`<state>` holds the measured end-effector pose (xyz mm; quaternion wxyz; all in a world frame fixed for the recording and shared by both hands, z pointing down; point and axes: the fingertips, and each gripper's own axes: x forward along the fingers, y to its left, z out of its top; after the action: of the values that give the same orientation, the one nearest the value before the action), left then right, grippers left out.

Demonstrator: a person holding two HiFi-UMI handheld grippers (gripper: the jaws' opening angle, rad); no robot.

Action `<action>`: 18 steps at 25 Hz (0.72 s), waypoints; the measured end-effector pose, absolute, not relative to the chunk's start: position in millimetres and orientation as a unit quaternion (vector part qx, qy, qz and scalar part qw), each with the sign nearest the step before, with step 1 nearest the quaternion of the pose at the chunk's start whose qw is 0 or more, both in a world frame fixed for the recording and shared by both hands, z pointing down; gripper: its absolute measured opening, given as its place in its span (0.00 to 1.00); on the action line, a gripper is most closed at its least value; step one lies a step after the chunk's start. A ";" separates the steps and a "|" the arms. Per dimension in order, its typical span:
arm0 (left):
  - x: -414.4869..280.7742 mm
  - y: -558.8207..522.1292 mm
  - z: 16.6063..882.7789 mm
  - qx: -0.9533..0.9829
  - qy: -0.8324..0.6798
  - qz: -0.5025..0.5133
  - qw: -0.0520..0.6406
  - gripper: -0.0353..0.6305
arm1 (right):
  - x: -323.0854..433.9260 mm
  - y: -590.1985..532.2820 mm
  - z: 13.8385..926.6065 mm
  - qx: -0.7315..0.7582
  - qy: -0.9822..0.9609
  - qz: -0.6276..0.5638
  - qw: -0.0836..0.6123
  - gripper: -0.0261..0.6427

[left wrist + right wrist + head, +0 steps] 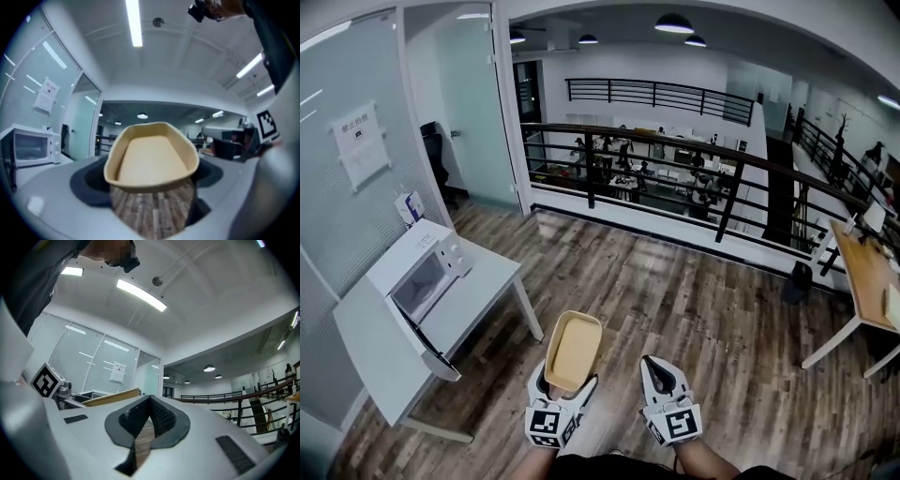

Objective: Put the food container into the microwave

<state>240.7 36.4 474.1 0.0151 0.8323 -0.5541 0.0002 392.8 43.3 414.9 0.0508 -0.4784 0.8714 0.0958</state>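
- Left gripper (565, 389): clamped on near end of food container (574, 349), held well apart from microwave (412, 277).
- Handling: likely light, rigid; rim-end hold suits.
- Right gripper (660, 373): jaws together, empty.

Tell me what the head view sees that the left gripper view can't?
Only the head view shows the wooden desk far off on the right. Only the left gripper view shows the long ceiling light overhead. Both show the tan food container held in the left gripper, and the white microwave.
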 end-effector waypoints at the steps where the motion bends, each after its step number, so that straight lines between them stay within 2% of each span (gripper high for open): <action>1: 240.5 32.9 473.3 0.831 -0.556 0.000 0.015 0.80 | 392.1 39.2 414.3 -0.476 0.873 0.096 0.052 0.04; 18: 200.3 -39.3 487.7 0.819 -0.573 0.005 0.028 0.80 | 335.5 -42.8 414.6 -0.439 0.892 0.091 0.056 0.04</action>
<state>200.3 -39.3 487.7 0.0280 0.8190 -0.5731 0.0052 335.5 -42.8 414.6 0.0556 -0.4386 0.8923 0.0910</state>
